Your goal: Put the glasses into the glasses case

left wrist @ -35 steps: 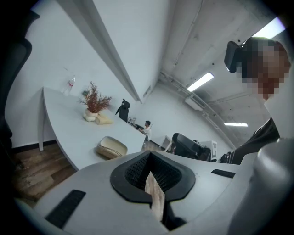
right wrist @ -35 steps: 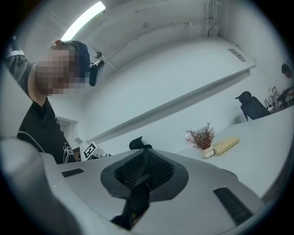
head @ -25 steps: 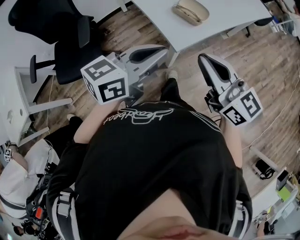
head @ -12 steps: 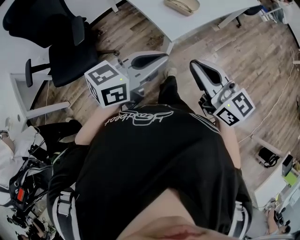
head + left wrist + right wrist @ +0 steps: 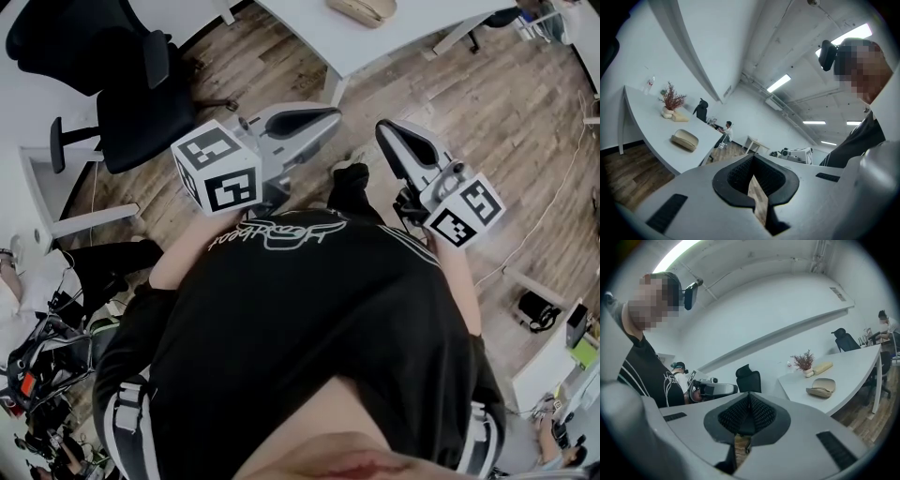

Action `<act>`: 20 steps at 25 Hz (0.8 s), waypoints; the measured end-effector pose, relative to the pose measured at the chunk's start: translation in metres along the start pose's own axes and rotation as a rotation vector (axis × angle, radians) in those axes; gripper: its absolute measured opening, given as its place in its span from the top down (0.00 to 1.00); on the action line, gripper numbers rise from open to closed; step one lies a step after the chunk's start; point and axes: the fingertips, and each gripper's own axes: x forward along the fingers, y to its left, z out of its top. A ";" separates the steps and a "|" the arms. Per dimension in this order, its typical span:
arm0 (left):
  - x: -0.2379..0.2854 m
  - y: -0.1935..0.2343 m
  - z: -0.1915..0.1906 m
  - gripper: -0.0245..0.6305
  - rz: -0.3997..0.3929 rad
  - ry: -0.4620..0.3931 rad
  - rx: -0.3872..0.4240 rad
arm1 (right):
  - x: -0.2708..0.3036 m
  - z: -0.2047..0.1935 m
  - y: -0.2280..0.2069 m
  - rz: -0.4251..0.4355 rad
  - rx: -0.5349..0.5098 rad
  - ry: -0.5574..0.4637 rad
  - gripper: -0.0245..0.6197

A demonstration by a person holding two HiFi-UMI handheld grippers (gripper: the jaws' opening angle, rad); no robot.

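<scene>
A beige glasses case [image 5: 361,7] lies on the white table [image 5: 422,42] at the head view's top edge. It also shows as the case [image 5: 685,139] in the left gripper view and the case [image 5: 822,386] in the right gripper view, far ahead of both grippers. I cannot make out the glasses clearly. My left gripper [image 5: 335,114] [image 5: 753,161] and right gripper [image 5: 380,129] [image 5: 749,399] are held level in front of my chest, over the wooden floor. Both are shut with nothing between the jaws, and both are well short of the table.
A black office chair [image 5: 131,84] stands left of the table, beside a white desk [image 5: 37,187]. A small potted plant [image 5: 670,101] [image 5: 804,363] sits further along the table. A seated person [image 5: 47,356] is at the lower left. Cables and boxes lie at right [image 5: 534,314].
Both grippers have drifted a little towards each other and towards the table. The case has slid up to the head view's top edge. The person at lower left has shifted.
</scene>
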 end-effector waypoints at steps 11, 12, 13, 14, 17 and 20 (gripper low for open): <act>0.004 0.000 -0.009 0.95 -0.017 0.008 -0.012 | -0.008 -0.009 -0.001 -0.024 0.018 -0.006 0.95; 0.005 0.000 -0.011 0.95 -0.017 0.010 -0.013 | -0.008 -0.011 0.000 -0.024 0.019 -0.005 0.95; 0.005 -0.001 -0.013 0.95 -0.019 0.011 -0.014 | -0.008 -0.012 0.000 -0.025 0.021 -0.004 0.95; 0.005 -0.001 -0.014 0.95 -0.020 0.013 -0.015 | -0.009 -0.014 0.001 -0.025 0.022 -0.003 0.95; 0.008 -0.001 -0.016 0.95 -0.021 0.019 -0.017 | -0.010 -0.014 0.000 -0.027 0.022 -0.002 0.95; 0.011 -0.002 -0.017 0.95 -0.020 0.025 -0.021 | -0.012 -0.012 -0.002 -0.029 0.022 -0.003 0.95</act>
